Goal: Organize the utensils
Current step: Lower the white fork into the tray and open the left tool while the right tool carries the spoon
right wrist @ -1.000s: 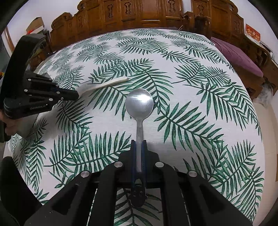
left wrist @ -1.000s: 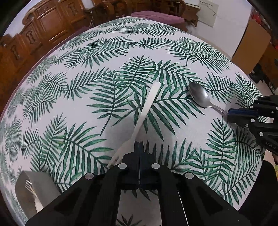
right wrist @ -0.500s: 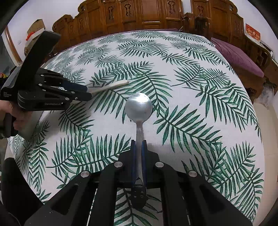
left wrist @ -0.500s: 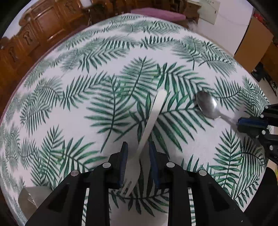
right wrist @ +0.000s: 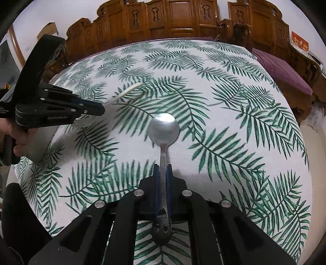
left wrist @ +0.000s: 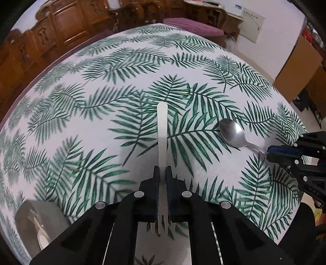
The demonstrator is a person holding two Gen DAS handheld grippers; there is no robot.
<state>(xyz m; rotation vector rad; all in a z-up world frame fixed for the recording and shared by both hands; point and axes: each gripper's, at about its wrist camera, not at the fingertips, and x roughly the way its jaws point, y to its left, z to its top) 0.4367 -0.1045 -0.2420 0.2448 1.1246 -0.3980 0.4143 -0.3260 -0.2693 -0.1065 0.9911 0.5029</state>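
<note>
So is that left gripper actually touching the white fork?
Touching. In the left wrist view the left gripper has its jaws closed on the white fork, pads pressed against both sides.

Worktop (left wrist: 67,130) w/ white cloth printed in green palm fronds, fills most of both views. Carved brown wooden chairs (right wrist: 183,18) stand along its far edge; purple seat cushion (right wrist: 283,71) at far right corner. Cardboard box (left wrist: 295,69) leans by white wall, right of worktop in left view. Red sign (right wrist: 299,42) on wall; text illegible.
</note>
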